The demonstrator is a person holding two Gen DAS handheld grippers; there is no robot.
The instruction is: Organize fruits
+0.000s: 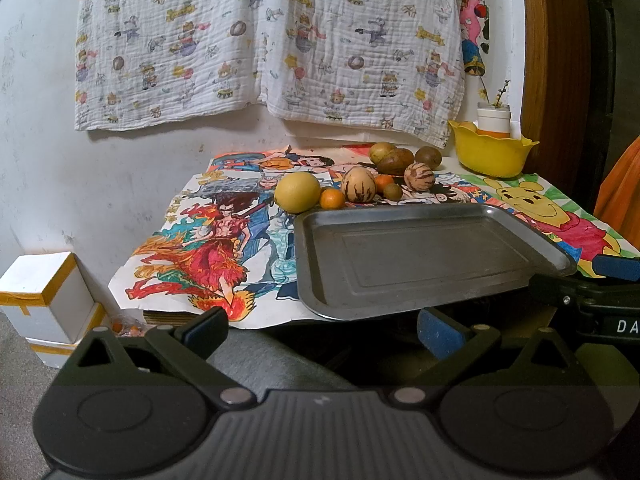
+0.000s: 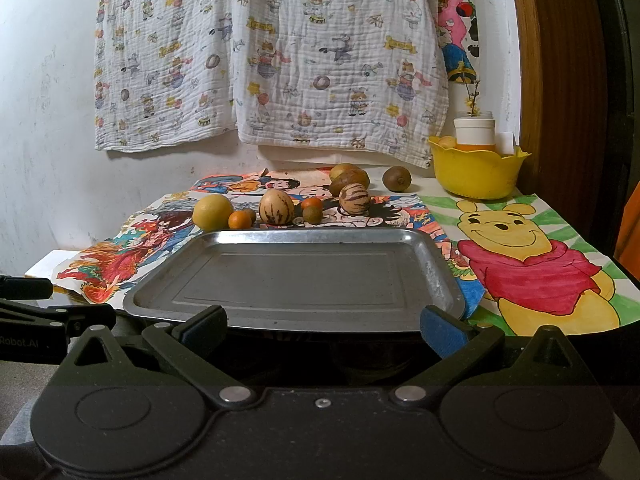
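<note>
Behind the empty tray (image 2: pixel 440 280), round firm fruits (image 2: pixel 276 207) look roll-prone, wanting mid-body grasps; both hand-held grippers (image 1: pixel 320 322) (image 2: pixel 322 322) gape empty.

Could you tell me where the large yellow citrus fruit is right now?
In both views the large yellow citrus fruit sits leftmost in the fruit row, behind the metal tray's far-left corner, beside a small orange.

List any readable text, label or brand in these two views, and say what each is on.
"DA", cut off by the frame edge: on the right tool, seen in the left wrist view.
"Robot.AI", possibly with its start cut off: on the left tool, seen in the right wrist view.
Characters on the coloured drawings under the fruit: too small to read.
Yellow banners on the hanging cloth: too blurred to read.
</note>
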